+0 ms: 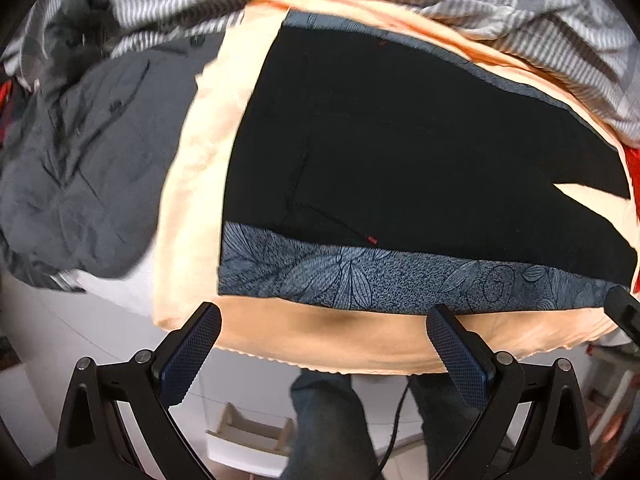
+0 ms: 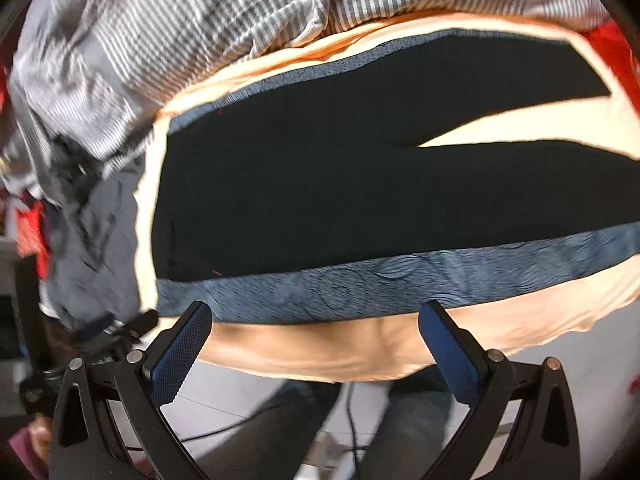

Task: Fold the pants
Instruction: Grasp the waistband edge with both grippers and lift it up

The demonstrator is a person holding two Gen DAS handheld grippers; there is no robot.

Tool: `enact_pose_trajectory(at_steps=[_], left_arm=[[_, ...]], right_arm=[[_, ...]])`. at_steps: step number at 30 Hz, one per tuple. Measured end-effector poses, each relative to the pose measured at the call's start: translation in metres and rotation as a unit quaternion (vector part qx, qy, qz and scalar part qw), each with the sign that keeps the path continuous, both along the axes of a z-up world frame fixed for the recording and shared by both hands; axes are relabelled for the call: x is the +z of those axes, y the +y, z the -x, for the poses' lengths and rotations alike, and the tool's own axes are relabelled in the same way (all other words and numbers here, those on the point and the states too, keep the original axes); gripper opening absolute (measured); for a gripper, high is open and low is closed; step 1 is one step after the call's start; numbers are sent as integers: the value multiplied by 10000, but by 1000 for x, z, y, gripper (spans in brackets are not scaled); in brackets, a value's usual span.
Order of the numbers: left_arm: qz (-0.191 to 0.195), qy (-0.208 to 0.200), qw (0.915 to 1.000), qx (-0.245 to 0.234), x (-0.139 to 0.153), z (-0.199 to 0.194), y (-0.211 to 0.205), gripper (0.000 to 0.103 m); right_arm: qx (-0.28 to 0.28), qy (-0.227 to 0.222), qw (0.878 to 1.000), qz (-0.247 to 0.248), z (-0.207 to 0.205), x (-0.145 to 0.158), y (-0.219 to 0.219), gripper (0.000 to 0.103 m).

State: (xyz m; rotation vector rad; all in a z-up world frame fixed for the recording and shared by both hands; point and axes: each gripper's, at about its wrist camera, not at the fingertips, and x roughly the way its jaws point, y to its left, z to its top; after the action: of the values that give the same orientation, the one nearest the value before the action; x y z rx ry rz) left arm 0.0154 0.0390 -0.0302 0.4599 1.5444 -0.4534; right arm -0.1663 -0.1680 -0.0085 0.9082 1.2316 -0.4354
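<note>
Black pants spread flat, both grippers wide and empty

The pants [image 1: 400, 152] lie on a peach sheet [image 1: 192, 208]; the left gripper [image 1: 322, 320] and right gripper [image 2: 314, 318] hover near their patterned near edge.

The pants [image 1: 400, 140] are black, with a blue-grey side band [image 1: 360, 280] printed with dark leaf outlines and small red stitch marks. They lie on a pale peach sheet [image 1: 192, 184]. Along the bed's far edge is a grey-and-white striped and checked blanket [image 2: 180, 20]; a plain dark grey garment [image 1: 80, 160] sits at its left edge, and red fabric [image 2: 616, 64] at the right. The fingers [image 1: 192, 356] carry dark blue textured pads on black frames.
</note>
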Motion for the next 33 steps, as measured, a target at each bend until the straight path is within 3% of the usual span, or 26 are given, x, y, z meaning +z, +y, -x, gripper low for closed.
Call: enact_pose_trajectory(at_steps=[6,11,18,22,25,26,27,28,29,30,31,33], left_arm=[[252,510,9966,588,-42,-1,20,103],[563,603,9907,1086,-65,-1,34,103],[797,702,9881,1116,-91,4,32,103],[1005,926,9814,1350,-100,4,41,103],[964,834,9810,1460,-100,3,47,103],[977,816,9801,1525,-100,2,49,103],[1045,852,9773,1633,-100,2,53,103],[1114,925,9731,1790,-101,1,58,103],[1172,978,9690,1942,-102,1,62,103],[1258,1023,9644,2092,-103,0,66,103],[1358,1049,9595,2235,-103,0,69,103],[1489,1017,9531,2431,-100,2,73,103]], right_arm=[[-372,-109,9944,-986,16,-58,4,103],[-762,-257,9833,-1632,38,-112,9,103],[-1022,-856,9689,-2083,53,-164,2,103],[-1237,-1302,9553,-2347,51,-175,-6,103],[-1488,-1598,9416,-2565,53,-175,-13,99],[-1560,-1633,9367,-2675,53,-175,-16,96],[-1607,-1564,9346,-2760,53,-177,-18,82],[-1617,-1478,9330,-2855,51,-179,-19,61],[-1590,-1401,9286,-3046,48,-183,-21,49],[-1549,-1299,9274,-3146,47,-186,-23,24],[-1499,-1245,9262,-3227,44,-186,-24,12],[-1324,-1322,9255,-3294,39,-179,-29,10]])
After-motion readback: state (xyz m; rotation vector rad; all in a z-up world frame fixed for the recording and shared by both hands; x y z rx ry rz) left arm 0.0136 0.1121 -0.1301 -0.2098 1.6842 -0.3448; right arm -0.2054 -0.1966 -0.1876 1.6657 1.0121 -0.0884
